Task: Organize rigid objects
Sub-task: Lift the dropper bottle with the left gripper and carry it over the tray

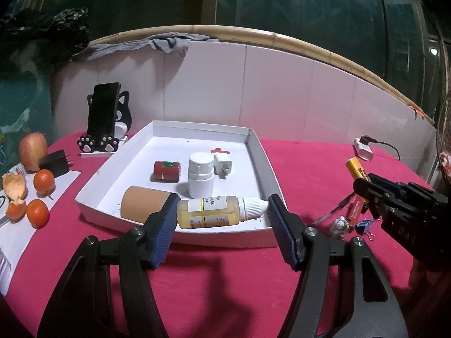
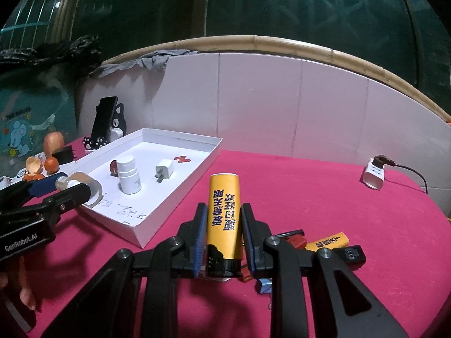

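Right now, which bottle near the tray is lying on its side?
The yellowish dropper bottle, horizontal between the left hand-held gripper fingers at the white tray's front edge. The white pill bottle stands upright inside the tray.

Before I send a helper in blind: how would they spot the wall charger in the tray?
Find the white tray on the pink cloth. Behind the upright white pill bottle lies the charger, a small white cube with metal prongs, unlike the round things nearby.

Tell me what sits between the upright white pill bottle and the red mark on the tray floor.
A white plug adapter lies between the white pill bottle and the red mark, on the white tray; the right wrist view shows it best.
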